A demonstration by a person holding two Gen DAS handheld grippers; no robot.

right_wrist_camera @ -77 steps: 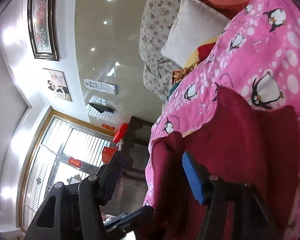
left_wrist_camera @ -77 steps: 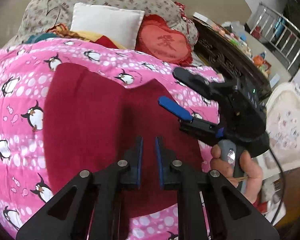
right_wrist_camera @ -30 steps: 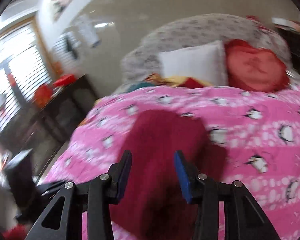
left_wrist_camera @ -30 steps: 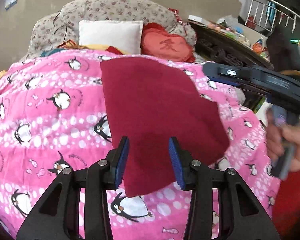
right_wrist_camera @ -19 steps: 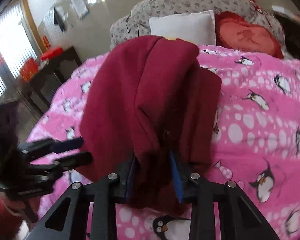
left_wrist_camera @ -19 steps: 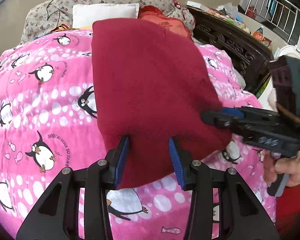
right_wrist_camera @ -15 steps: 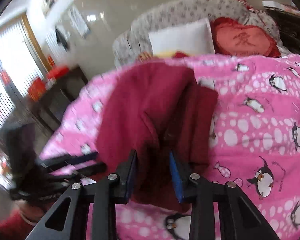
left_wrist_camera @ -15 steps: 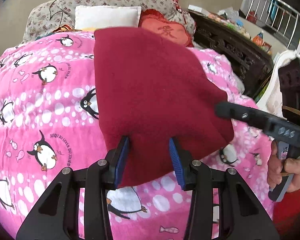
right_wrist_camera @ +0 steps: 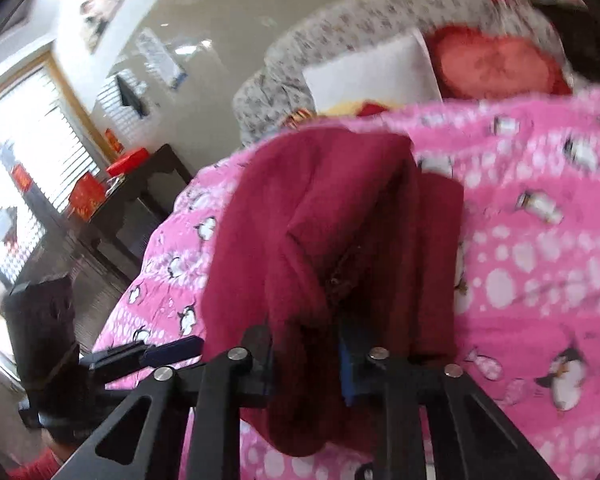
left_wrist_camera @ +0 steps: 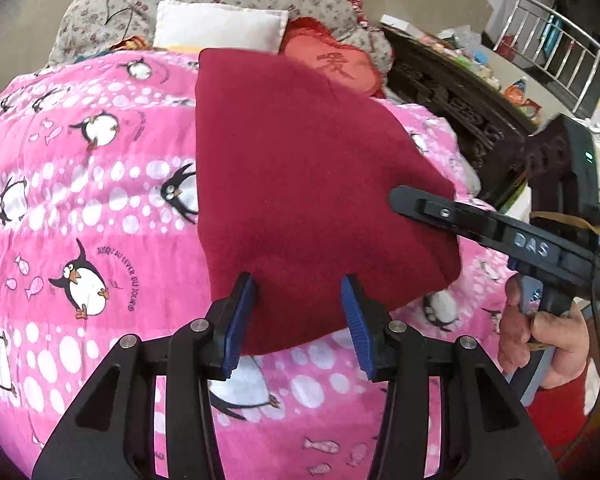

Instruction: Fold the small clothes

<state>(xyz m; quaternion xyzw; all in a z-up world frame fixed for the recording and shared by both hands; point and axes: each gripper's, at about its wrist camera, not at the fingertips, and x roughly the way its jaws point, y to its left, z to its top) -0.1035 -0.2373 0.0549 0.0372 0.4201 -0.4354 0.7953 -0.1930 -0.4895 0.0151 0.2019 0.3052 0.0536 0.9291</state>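
Note:
A dark red garment lies folded on the pink penguin blanket. In the left wrist view my left gripper straddles the garment's near edge. Its jaws are opening and the blue pads stand apart from the cloth. My right gripper reaches in from the right at the garment's right edge, held by a hand. In the right wrist view the garment bunches into a thick fold between the fingers of my right gripper. Those jaws are closing on the fold, and the cloth hides most of the pads.
A white pillow, a red heart cushion and a flowered bundle lie at the far end of the blanket. Dark carved wooden furniture runs along the right side. A dark table stands beyond the blanket's left edge by the window.
My right gripper came down from above the garment to its right edge and narrowed its jaws on a fold. My left gripper stayed at the near edge, its jaws a little wider.

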